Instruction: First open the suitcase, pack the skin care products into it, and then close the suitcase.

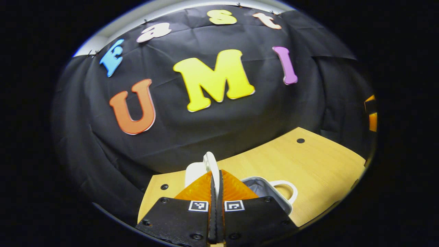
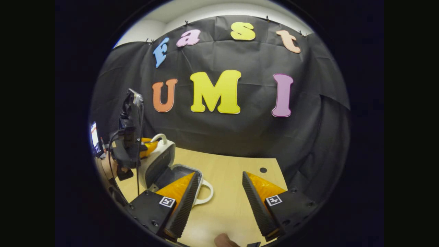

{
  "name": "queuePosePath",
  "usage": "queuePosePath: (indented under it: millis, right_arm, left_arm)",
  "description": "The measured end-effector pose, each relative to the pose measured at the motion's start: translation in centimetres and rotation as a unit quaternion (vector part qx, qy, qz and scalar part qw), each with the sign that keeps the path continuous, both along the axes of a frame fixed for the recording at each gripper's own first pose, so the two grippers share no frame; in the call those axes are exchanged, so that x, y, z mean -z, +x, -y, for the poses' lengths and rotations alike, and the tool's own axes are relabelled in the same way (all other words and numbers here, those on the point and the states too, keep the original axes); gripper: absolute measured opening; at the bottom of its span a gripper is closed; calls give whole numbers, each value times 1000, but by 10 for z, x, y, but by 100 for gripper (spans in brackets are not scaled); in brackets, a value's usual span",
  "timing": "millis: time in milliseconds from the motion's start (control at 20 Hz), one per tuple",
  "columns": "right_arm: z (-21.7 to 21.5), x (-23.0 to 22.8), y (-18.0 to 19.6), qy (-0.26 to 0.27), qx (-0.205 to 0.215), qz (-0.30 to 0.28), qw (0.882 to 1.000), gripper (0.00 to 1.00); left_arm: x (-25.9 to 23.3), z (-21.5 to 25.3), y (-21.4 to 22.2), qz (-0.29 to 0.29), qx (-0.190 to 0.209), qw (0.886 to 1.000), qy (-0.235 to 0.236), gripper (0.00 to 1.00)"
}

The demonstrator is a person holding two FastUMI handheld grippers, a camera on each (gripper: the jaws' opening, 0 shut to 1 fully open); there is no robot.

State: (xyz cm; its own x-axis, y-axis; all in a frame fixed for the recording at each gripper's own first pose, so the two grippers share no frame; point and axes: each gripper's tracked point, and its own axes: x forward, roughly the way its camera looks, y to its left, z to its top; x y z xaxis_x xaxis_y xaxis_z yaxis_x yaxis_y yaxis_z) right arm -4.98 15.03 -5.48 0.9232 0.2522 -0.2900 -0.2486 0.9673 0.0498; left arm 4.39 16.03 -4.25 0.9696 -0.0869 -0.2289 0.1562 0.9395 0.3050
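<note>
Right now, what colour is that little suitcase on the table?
White, with a grey lining; the suitcase shows best in the right gripper view, standing open on the table.

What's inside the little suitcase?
The open suitcase shows grey lining and nothing packed that I can see. The right gripper finger hides part of the inside, so something small could be there.

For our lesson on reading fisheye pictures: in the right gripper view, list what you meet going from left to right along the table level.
The left claw held over the lid → the open white suitcase → its base handle loop → the small dark hole in the wooden table.
</note>
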Motion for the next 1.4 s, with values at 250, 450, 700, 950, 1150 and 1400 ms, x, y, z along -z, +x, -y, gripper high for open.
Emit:
queuePosePath:
  millis: [250, 450, 700, 950, 1150, 1400]
  right_arm:
    - [20, 5, -12, 3, 9, -6, 1000, 77]
    - [48, 4, -18, 1, 27, -3, 1000, 75]
    - [77, 16, -24, -3, 53, -18, 998, 77]
    - [99, 17, -24, -9, 72, -20, 997, 77]
    - [103, 12, -20, -5, 79, -18, 997, 77]
    - [83, 4, -9, 0, 73, -10, 997, 75]
  left_arm:
    - [50, 72, 7, -56, 47, 997, -8, 3]
    - [106, 119, 15, -124, 71, 990, -19, 3]
    - [168, 153, 12, -201, 82, 976, -1, 4]
    - [202, 158, 16, -264, 85, 960, 44, 5]
    - [185, 169, 17, -265, 77, 961, -12, 30]
    - [122, 135, 19, -202, 25, 976, -78, 94]
